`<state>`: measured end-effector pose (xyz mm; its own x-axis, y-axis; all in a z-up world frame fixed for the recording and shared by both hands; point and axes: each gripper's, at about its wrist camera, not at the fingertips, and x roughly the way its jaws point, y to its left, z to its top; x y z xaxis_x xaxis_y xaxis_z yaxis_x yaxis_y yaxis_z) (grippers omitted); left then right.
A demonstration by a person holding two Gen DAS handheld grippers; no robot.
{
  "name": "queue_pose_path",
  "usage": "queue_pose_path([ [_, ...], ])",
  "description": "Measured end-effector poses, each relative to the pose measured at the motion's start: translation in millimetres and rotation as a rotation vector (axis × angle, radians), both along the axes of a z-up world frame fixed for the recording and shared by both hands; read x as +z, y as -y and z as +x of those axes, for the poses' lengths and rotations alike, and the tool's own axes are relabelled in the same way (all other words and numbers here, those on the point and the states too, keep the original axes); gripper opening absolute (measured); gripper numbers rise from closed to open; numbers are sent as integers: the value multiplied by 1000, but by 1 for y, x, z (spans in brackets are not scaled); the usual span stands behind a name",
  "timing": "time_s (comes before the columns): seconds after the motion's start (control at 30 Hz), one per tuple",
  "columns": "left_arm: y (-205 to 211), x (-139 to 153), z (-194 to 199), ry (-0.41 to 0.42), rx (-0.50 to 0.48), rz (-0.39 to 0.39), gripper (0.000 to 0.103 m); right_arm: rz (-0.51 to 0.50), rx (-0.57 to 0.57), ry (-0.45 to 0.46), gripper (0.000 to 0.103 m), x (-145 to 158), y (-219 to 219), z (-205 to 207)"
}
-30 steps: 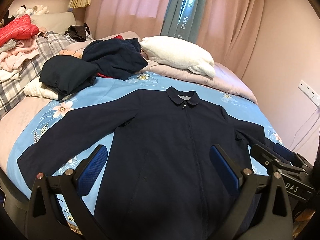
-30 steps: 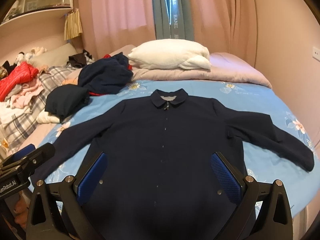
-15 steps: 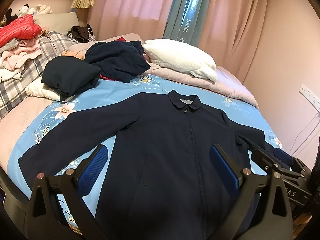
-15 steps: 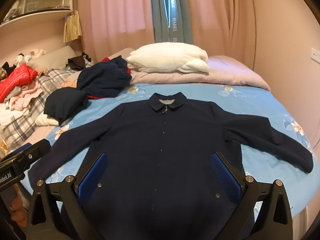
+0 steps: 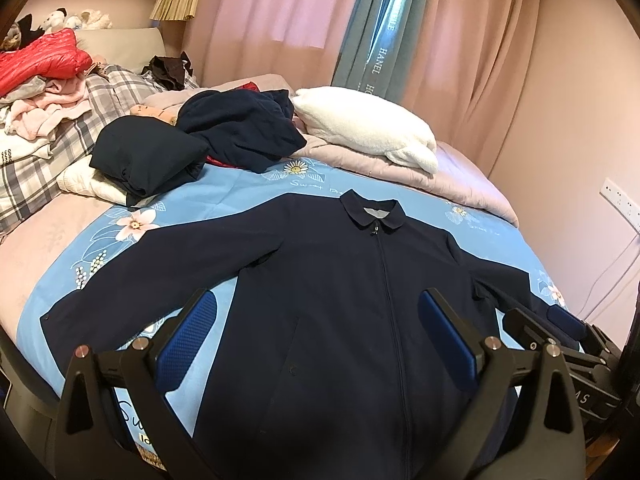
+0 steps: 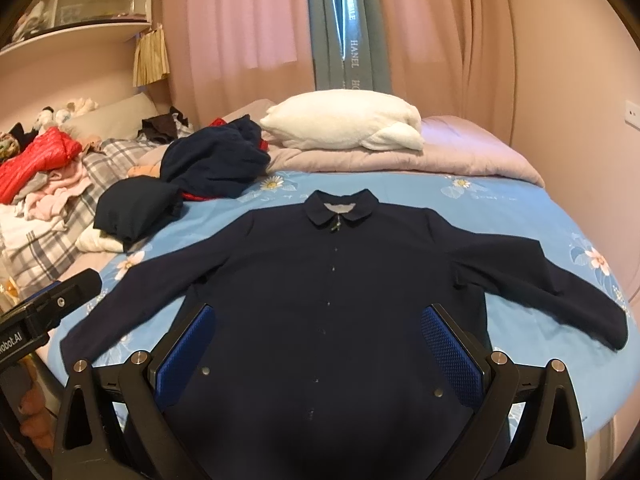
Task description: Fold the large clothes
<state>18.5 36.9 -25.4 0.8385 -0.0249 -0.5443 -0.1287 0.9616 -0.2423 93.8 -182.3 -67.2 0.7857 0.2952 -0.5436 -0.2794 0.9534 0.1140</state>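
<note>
jacket [image 5: 352, 304] flat — collar toward curtains, sleeves spread sideways | left gripper [image 5: 320, 344] agape | right gripper [image 6: 320, 352] agape

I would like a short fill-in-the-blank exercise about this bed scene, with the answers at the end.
1. The navy jacket lies flat on the blue floral sheet with both sleeves spread ____.
2. Its collar points toward the ____ pillow.
3. The left gripper and the right gripper are both ____ and hold nothing.
4. The puffy jacket on the clothes pile is ____.

Answers: out; white; open; red
</note>
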Motion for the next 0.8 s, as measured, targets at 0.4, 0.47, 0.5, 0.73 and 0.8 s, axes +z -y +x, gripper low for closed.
queue_pose_path([
  [0.4,-2,2,-3,-3,12,3,100,8,14,7,102,2,-2,-3],
  [0.47,-2,1,-3,-9,20,3,100,11,17,7,102,2,-1,-3],
  [0.5,-2,1,-3,-12,25,2,100,12,18,7,102,2,-1,-3],
  [0.73,-10,-1,-6,-21,70,-14,100,18,18,8,102,1,0,-4],
  [0.8,-13,-1,-7,-21,81,-17,100,21,22,11,102,1,-1,-5],
])
